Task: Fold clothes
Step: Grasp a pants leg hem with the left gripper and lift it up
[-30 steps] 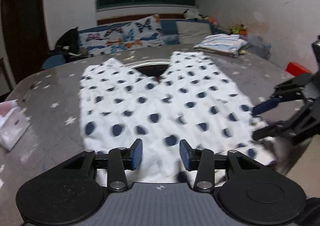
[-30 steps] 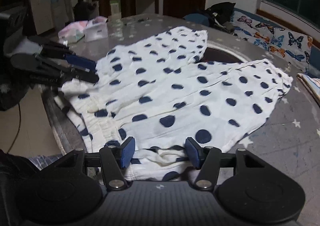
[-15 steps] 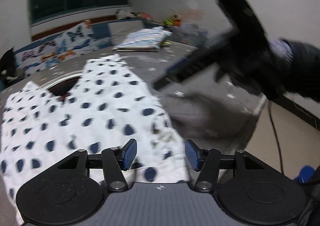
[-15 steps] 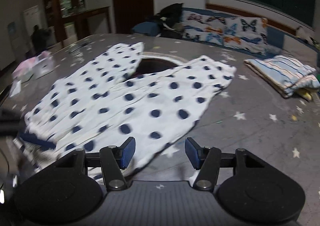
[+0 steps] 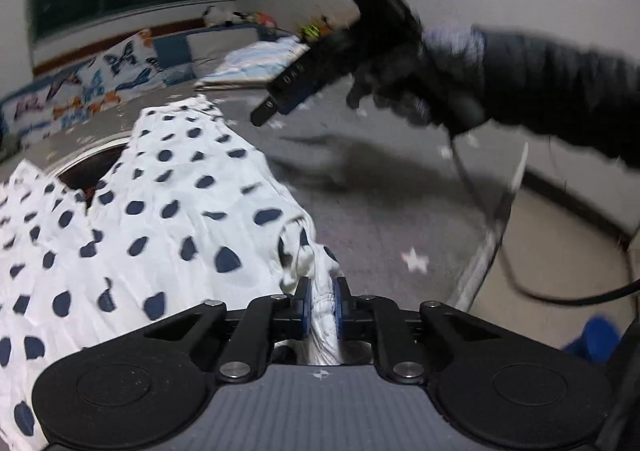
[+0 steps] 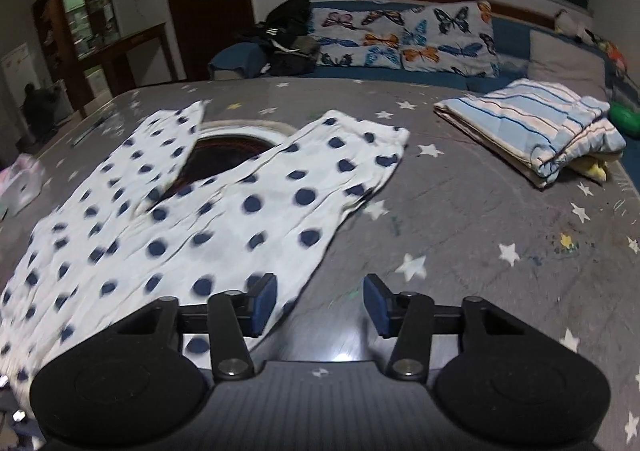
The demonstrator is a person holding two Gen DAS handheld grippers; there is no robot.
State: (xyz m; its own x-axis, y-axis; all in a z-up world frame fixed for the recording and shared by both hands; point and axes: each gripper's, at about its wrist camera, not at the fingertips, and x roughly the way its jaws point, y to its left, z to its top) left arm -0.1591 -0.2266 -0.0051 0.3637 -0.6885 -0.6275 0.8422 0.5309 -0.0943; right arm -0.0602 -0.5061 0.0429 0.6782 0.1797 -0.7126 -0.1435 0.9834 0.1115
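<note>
Left gripper [image 5: 320, 305] now clamped on polka-dot garment [image 5: 168, 219] corner; right gripper [image 6: 320, 305] narrower, apart, empty.

Left wrist view is looking forward and down along its closed fingers [image 5: 304, 305], very near the polka-dot garment's [image 5: 168, 219] edge. Right wrist view is looking down past its spread fingers [image 6: 264, 307], from slightly farther back. Both are sharing the polka-dot garment [image 6: 224, 219], star-print tabletop [image 6: 480, 219], folded striped cloth [image 6: 532, 127] and butterfly cushions [image 6: 404, 35] beyond the fingers.
</note>
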